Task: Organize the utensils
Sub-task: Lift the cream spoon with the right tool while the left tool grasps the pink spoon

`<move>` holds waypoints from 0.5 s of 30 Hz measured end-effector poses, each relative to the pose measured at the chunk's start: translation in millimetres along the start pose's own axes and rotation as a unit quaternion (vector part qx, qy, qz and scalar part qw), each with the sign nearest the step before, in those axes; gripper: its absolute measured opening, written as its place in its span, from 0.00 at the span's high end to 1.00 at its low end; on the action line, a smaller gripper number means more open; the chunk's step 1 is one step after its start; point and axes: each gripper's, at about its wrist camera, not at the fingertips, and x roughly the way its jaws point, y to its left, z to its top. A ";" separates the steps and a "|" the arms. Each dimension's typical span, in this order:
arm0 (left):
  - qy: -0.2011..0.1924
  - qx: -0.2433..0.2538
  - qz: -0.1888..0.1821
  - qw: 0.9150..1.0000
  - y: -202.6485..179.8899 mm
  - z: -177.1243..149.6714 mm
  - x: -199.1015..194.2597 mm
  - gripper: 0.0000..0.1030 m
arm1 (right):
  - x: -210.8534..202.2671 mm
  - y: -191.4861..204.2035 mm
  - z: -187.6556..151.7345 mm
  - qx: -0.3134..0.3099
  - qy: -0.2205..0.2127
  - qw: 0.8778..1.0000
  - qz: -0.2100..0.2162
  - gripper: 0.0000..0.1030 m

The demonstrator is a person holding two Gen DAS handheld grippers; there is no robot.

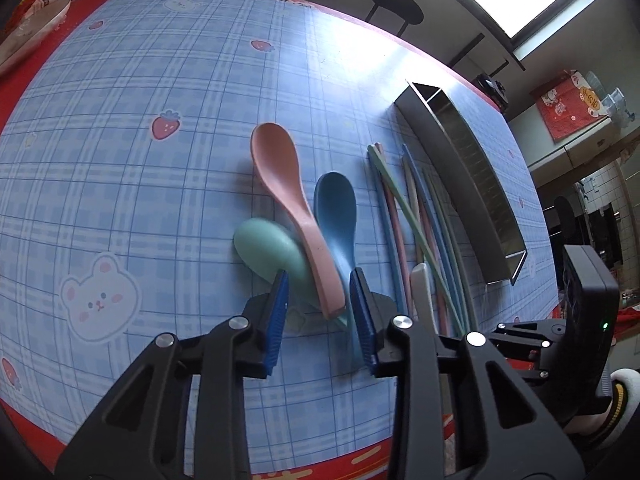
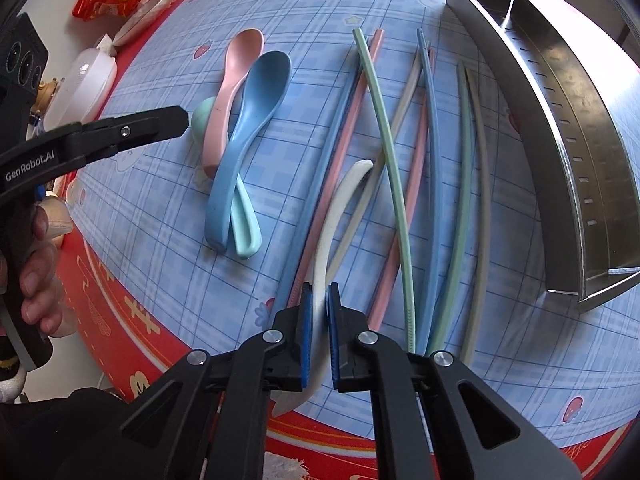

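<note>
1 blue plaid tablecloth [image 1: 168, 184], red-edged

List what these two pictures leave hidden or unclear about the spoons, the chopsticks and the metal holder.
- White spoon: its bowl end is hidden behind the right tongs in the right wrist view.
- Green spoon: its handle is covered by the pink spoon and the left tongs in the left wrist view.
- Chopsticks: near ends hidden behind the tong frame.
- Metal holder: its far compartment's floor is hidden by its walls.

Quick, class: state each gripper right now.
Left gripper: open, astride the pink spoon.
Right gripper: closed on the white spoon.
</note>
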 end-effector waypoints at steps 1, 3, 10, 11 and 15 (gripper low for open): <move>-0.004 0.001 -0.003 1.000 -1.4 3.9 1.1 0.68 | -0.7 -0.8 -0.1 0.001 -0.002 1.000 -0.002 0.93; -0.008 -0.004 0.002 1.000 -2.8 11.6 6.3 0.68 | 1.9 -0.7 3.1 0.006 -0.005 1.000 -0.003 0.93; 0.005 -0.037 0.010 0.999 3.5 30.9 33.2 0.72 | 6.1 -5.9 13.9 0.008 -0.022 1.000 -0.003 0.93; 0.008 -0.041 0.007 0.999 3.7 33.1 37.5 0.72 | 6.5 -6.1 15.0 0.007 -0.024 1.000 -0.002 0.93; 0.037 -0.034 0.020 0.999 -0.1 39.4 63.0 0.72 | 4.9 -9.1 15.0 0.014 -0.028 0.999 0.009 0.93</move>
